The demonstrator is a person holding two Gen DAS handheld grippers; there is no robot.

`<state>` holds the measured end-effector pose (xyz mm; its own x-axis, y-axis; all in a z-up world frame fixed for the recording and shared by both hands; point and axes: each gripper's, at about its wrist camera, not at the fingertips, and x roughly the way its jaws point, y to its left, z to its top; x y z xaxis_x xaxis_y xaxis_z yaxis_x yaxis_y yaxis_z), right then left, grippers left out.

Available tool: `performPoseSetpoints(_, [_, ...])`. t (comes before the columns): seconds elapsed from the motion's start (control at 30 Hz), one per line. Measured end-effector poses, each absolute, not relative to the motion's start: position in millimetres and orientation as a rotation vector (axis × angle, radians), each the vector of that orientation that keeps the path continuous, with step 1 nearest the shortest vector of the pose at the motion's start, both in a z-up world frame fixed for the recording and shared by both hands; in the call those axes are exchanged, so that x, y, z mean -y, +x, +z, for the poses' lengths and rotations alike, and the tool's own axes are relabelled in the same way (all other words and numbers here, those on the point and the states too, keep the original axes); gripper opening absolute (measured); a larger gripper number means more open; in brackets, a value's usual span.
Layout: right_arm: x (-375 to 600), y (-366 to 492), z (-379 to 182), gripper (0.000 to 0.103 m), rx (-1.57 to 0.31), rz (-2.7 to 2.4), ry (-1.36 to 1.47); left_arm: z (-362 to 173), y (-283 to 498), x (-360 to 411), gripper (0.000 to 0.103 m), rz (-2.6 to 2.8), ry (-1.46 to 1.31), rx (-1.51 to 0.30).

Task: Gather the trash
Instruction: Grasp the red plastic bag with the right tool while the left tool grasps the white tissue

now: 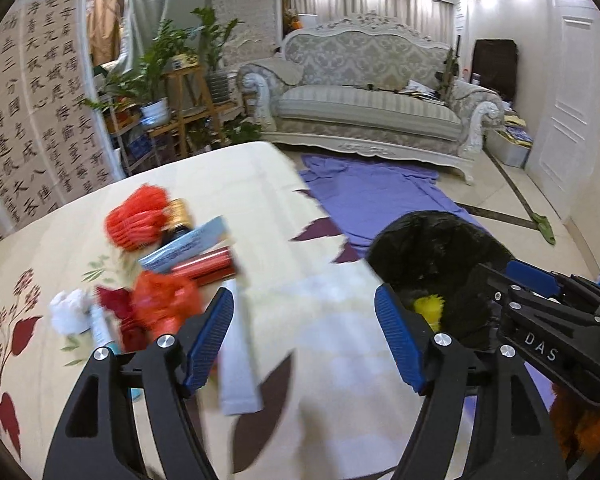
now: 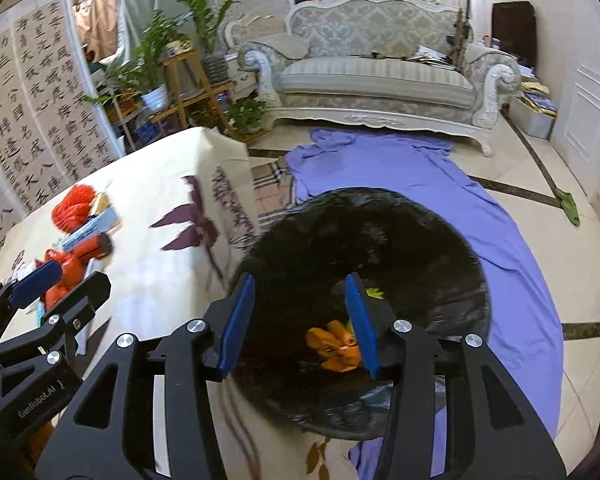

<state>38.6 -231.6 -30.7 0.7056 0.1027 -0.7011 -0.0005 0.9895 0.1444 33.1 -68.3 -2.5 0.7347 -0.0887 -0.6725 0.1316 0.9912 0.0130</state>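
Observation:
My left gripper (image 1: 303, 292) hangs open over the flowered tablecloth (image 1: 320, 320), nothing between its fingers. Left of it lies a heap of trash: a red mesh ball (image 1: 138, 216), a light blue box (image 1: 188, 244), a red cylinder (image 1: 208, 266), an orange-red crumpled mesh (image 1: 164, 304), a white tissue wad (image 1: 70, 312) and a white paper strip (image 1: 238, 356). My right gripper (image 2: 299, 278) is open above the black bin bag (image 2: 380, 232) beside the table. An orange scrap (image 2: 334, 346) and a yellow piece (image 1: 430, 306) lie inside the bag.
A purple sheet (image 2: 400, 168) covers the floor between the bag and an ornate sofa (image 2: 380, 72). Potted plants on a wooden stand (image 1: 188, 96) and a calligraphy screen (image 1: 40, 112) stand beyond the table. A green cloth (image 2: 568, 204) lies on the tiles at right.

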Motion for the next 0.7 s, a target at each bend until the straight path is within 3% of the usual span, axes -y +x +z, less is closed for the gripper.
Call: performPoseSetpoints(0.7, [95,42,-19,0.046,-0.808,0.341,-0.010,-10,0,-83,0.071,0.180,-0.062,-0.770])
